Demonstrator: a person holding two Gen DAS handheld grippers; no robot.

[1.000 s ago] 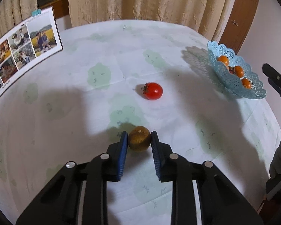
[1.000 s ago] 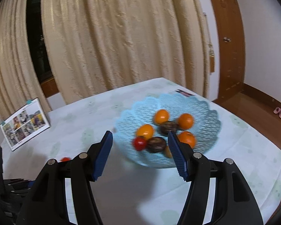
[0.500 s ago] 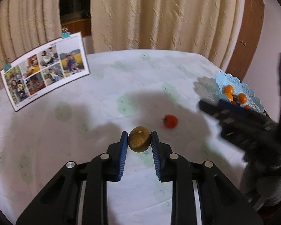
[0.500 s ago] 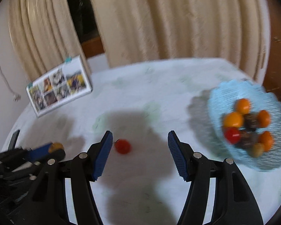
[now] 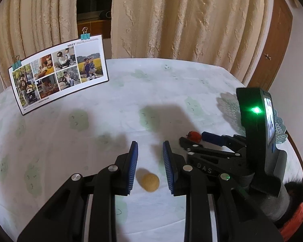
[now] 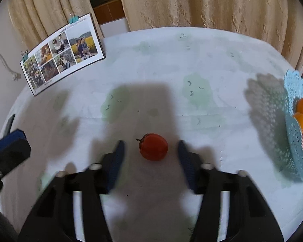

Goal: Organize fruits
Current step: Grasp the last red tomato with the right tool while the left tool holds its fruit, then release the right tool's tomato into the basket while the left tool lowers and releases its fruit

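"DAS" on right gripper [image 5: 194,139]; "MEET" on photo card [image 5: 58,70].

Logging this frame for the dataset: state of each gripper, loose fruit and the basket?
left gripper: open, above the brown fruit
brown fruit: loose on the table, ungripped
right gripper: open, straddling the tomato
tomato: on the table, ungripped
blue basket: upright, holding fruit

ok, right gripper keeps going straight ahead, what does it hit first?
Most likely the red tomato, lying on the table centred between the open jaws of the right gripper. Depth is uncertain.
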